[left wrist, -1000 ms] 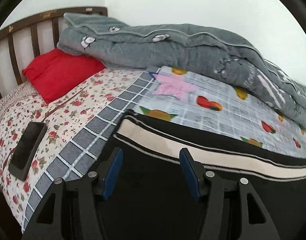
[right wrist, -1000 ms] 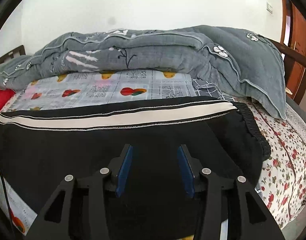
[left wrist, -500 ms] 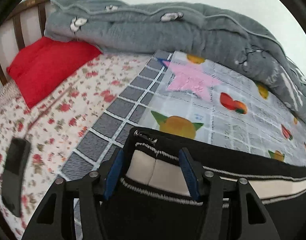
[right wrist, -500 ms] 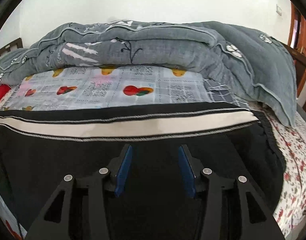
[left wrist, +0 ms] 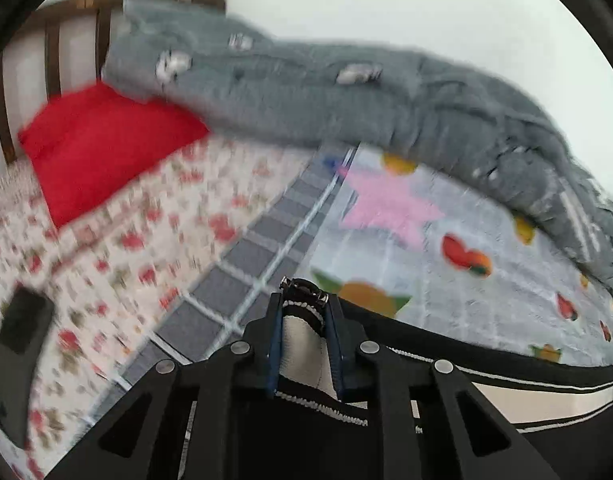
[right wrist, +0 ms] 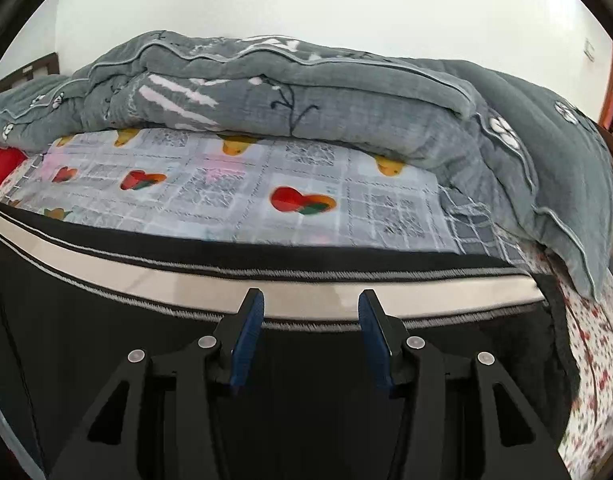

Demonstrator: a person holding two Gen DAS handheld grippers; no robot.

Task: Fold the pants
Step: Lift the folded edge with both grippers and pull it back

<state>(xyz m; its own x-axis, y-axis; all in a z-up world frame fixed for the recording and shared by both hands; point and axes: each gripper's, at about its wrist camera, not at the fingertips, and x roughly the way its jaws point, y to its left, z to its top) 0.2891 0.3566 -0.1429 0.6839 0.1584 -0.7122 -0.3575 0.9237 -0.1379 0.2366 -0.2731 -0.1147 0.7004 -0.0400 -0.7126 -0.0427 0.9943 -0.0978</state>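
Black pants (right wrist: pixel 106 340) with a cream side stripe edged in white stitching lie flat across the bed, stripe running left to right. My left gripper (left wrist: pixel 304 312) is shut on the pants' striped end (left wrist: pixel 302 340), the cloth bunched between its blue pads and lifted a little. My right gripper (right wrist: pixel 310 308) is open and empty, hovering over the black cloth with its fingertips at the cream stripe (right wrist: pixel 146 280), near the elastic waistband end (right wrist: pixel 554 344).
A grey quilt (right wrist: pixel 306 92) is heaped along the far side by the wall. A fruit-print sheet (right wrist: pixel 226 188) lies beyond the pants. A red pillow (left wrist: pixel 102 144) and wooden headboard (left wrist: pixel 50 48) sit far left. A black phone (left wrist: pixel 18 336) lies on the floral sheet.
My left gripper moved forward to the pants' striped end, closed on it and began lifting it. My right gripper moved forward to the stripe and stays open.
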